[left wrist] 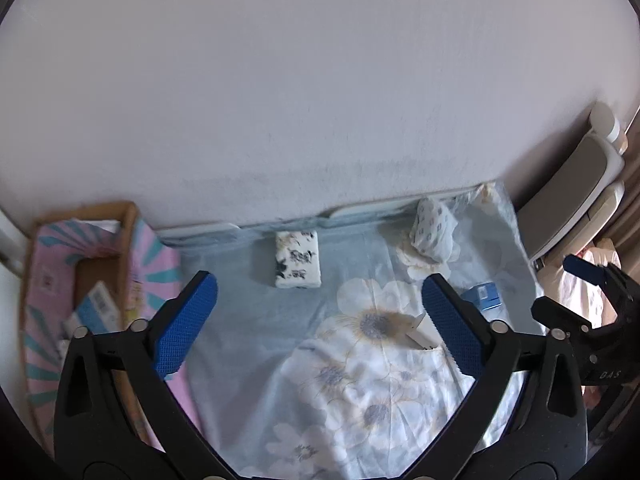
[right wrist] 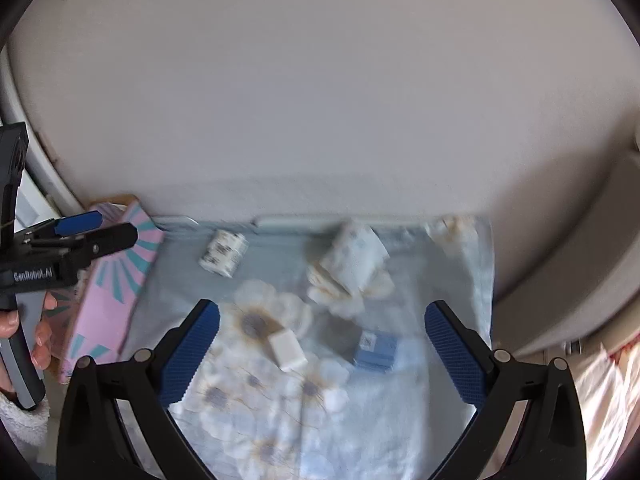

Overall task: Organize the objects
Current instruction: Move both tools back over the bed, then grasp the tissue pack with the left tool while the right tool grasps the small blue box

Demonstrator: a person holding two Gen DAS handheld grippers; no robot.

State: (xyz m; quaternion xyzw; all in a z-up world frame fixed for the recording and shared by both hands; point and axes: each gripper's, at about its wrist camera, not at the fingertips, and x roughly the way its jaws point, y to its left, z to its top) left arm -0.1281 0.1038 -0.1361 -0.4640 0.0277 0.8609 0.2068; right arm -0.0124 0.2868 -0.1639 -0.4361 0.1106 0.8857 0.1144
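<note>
Right tool's finger hides part of the blue box; right view's crumpled pack smeared by blur

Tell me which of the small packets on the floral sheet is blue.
The small blue box with a white label on top, lying near the right claw. The black-flowered tissue pack, the white block and the pale printed packet are all mainly white.

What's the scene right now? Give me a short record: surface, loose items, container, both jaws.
surface: floral cloth against a wall
loose items: black-patterned pack, dotted pack, blue box, white block
container: pink carton at the cloth's left edge, boxes already inside
left gripper: jaws open, nothing between
right gripper: jaws open, nothing gripped; white block and blue box lie below
</note>
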